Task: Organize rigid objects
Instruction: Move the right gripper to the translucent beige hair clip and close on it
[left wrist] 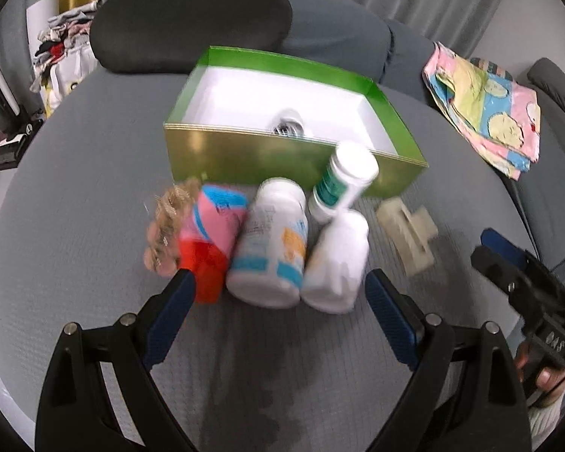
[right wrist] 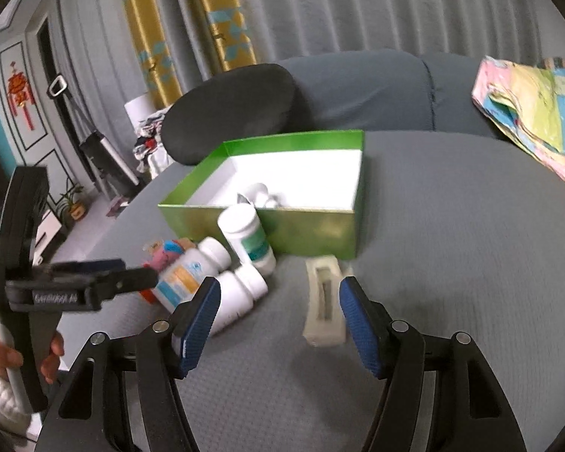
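A green box (left wrist: pixel 245 154) (right wrist: pixel 312 226) with a white inside stands open on the grey sofa seat, with small items in it (left wrist: pixel 288 126) (right wrist: pixel 261 194). In front of it lie a pink-and-red toy (left wrist: pixel 211 233), a big white bottle with blue-orange label (left wrist: pixel 269 241) (right wrist: pixel 190 271), a plain white bottle (left wrist: pixel 337 260) (right wrist: pixel 241 290), a green-labelled bottle (left wrist: pixel 342 180) (right wrist: pixel 250 239) and a beige clip-like piece (left wrist: pixel 406 231) (right wrist: pixel 324 297). My left gripper (left wrist: pixel 277 282) is open, just short of the two white bottles. My right gripper (right wrist: pixel 280 290) is open, just short of the beige piece.
A dark cushion (left wrist: pixel 188 19) (right wrist: pixel 237 109) lies behind the box. A colourful folded cloth (left wrist: pixel 486 105) (right wrist: pixel 538 113) lies at the right. The right gripper shows at the left view's right edge (left wrist: pixel 527 282); the left one shows at the right view's left (right wrist: pixel 75 282).
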Demonstrator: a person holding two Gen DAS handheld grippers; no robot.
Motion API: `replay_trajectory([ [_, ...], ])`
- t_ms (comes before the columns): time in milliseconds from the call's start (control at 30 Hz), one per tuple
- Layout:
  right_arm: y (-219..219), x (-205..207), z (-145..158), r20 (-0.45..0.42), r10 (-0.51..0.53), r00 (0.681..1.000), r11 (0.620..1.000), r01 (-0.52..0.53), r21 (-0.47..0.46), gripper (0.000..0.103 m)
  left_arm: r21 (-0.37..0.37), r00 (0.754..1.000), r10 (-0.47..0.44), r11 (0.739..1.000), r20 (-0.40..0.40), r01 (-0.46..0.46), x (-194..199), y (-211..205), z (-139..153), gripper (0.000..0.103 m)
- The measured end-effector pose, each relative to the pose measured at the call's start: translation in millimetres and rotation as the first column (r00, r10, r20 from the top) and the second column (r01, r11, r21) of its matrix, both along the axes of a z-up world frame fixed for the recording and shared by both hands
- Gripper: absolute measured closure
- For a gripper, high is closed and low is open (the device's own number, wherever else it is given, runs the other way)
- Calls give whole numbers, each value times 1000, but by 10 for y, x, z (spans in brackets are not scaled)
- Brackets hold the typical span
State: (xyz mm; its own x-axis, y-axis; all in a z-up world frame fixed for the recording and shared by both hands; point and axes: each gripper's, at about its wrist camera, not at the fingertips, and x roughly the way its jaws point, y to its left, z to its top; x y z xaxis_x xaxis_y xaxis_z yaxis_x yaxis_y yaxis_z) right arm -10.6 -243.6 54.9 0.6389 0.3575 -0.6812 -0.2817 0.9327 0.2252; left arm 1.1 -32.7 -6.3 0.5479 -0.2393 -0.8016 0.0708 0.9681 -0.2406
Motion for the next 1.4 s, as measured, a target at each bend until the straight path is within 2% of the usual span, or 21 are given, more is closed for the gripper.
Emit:
replay_trajectory([
  [200, -158, -22, -118, -45, -28, 999, 999, 29, 25, 36, -1, 998, -62, 998, -26, 62, -107, -298, -74, 12],
  [333, -272, 24, -177, -80, -17, 997, 996, 24, 86, 36, -16, 989, -144, 989, -18, 144, -140, -629, -92, 12],
  [500, -432, 163, -258, -121, -1, 993, 992, 17, 126, 36, 14, 978, -210, 978, -17, 210, -52, -1076, -192, 12],
  [667, -491, 406, -382, -178, 61, 982, 986, -32, 161, 36, 1, 978, -205, 979, -38, 205, 158, -1296, -311, 12],
  [833, -446, 648, -521, -221, 139, 965, 977, -98, 188, 36, 19, 980, -195, 981, -40, 195, 330, -1481, -380, 14],
  [900, -413, 737, -579, -232, 160, 959, 975, -117, 189, 36, 13, 981, -188, 982, -51, 189, 403, -1525, -417, 17],
  [1033, -316, 845, -726, -277, 217, 936, 965, -163, 205, 36, 3, 986, -153, 988, -68, 154, 549, -1561, -468, 19],
  [1167, -314, 918, -854, -309, 221, 925, 962, -155, 224, 36, 20, 988, -143, 989, -62, 145, 620, -1624, -477, 23],
  [1233, -367, 960, -876, -312, 227, 923, 954, -145, 264, 36, 3, 986, -152, 988, -66, 152, 646, -1646, -479, 24],
  [1400, -382, 1041, -927, -331, 262, 907, 930, -145, 339, 36, 36, 984, -168, 985, -64, 170, 688, -1685, -494, 30],
])
